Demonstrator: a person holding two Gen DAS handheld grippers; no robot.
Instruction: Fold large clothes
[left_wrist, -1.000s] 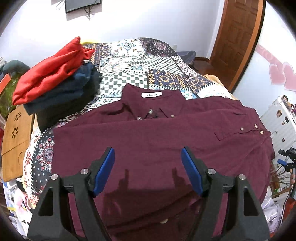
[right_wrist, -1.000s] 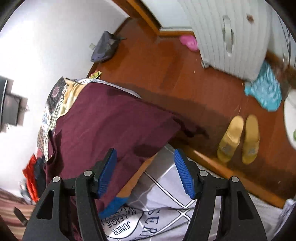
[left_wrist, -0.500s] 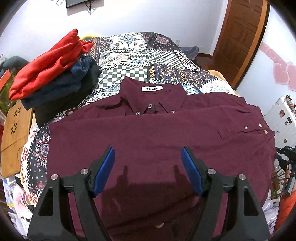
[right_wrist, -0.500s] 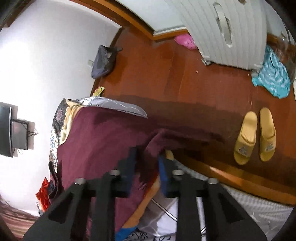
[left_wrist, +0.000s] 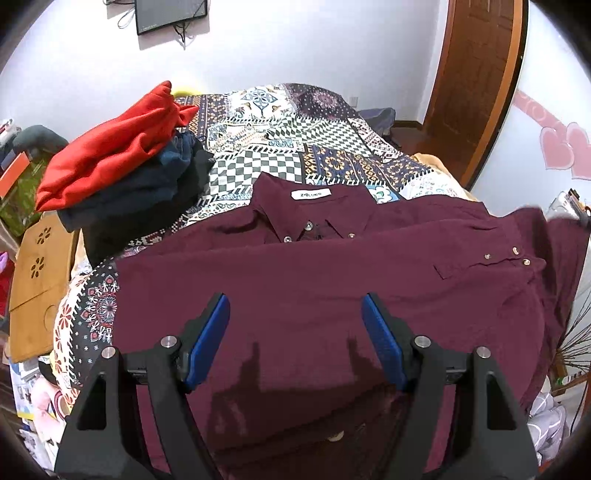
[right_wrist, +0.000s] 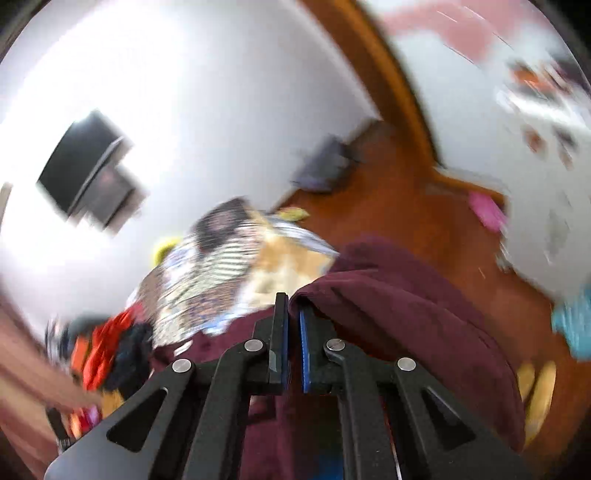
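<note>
A maroon button-up shirt (left_wrist: 295, 280) lies spread front-up on the patterned bed, collar and white label toward the far side. My left gripper (left_wrist: 295, 325) hovers open above the shirt's lower front, nothing between its blue pads. In the blurred right wrist view my right gripper (right_wrist: 292, 306) is shut on a fold of the shirt (right_wrist: 399, 295), and the cloth drapes down over its right finger. In the left wrist view the shirt's right edge (left_wrist: 532, 221) is lifted and blurred.
A stack of folded clothes (left_wrist: 122, 162), red on top of dark ones, sits at the bed's left. The patchwork bedspread (left_wrist: 295, 147) stretches behind the shirt. A wooden door (left_wrist: 476, 74) stands at the back right. Yellow slippers (right_wrist: 535, 391) lie on the wooden floor.
My right gripper closed on the shirt's edge and lifted it up, rolling and swinging toward the bed. The left gripper stayed open above the shirt, hardly moving.
</note>
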